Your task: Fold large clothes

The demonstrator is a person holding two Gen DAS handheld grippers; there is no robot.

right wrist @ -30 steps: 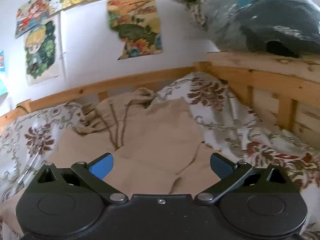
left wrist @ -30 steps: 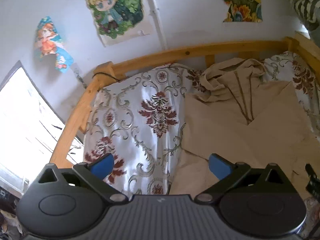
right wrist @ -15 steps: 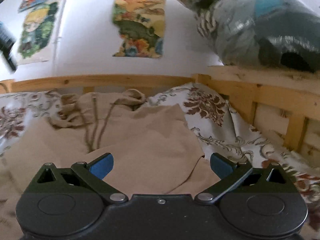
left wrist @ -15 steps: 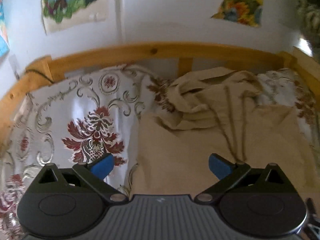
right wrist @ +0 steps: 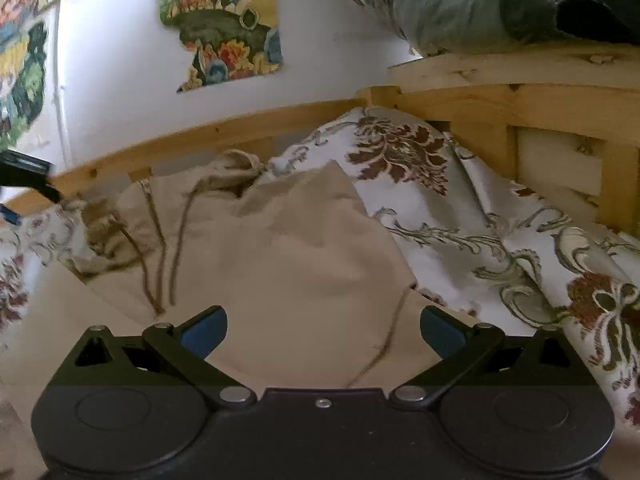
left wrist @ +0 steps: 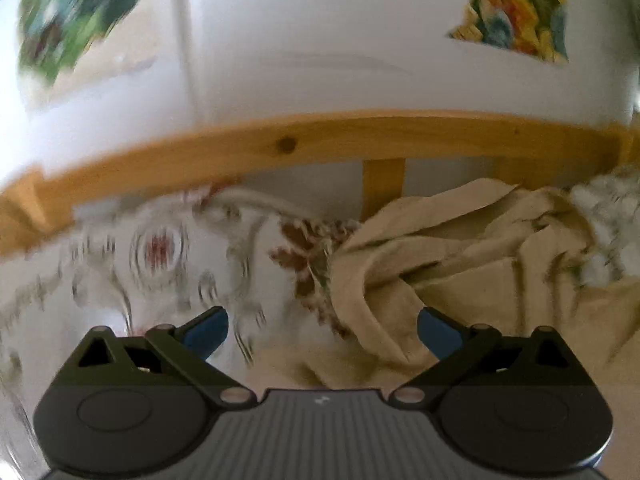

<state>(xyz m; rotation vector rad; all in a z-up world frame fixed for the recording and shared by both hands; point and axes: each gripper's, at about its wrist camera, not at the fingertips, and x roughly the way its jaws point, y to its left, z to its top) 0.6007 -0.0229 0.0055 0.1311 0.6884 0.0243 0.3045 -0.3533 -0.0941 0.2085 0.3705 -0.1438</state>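
A beige hoodie (right wrist: 304, 256) lies spread on the floral bedsheet (right wrist: 500, 240), its rumpled hood (left wrist: 460, 248) and drawstrings (right wrist: 160, 256) toward the wooden headboard. My left gripper (left wrist: 322, 330) is open and empty, low over the hoodie's upper left edge beside the hood. My right gripper (right wrist: 323, 330) is open and empty, above the folded right part of the hoodie. The left gripper's edge shows at the far left of the right wrist view (right wrist: 28, 174).
A wooden bed rail (left wrist: 320, 140) runs along the white wall with posters (right wrist: 224, 28). A wooden side frame (right wrist: 520, 112) stands at the right, with a dark bundle of bedding (right wrist: 500, 0) on top.
Both grippers have moved forward toward the headboard. The left one has dropped closer to the hood. Both stay open.
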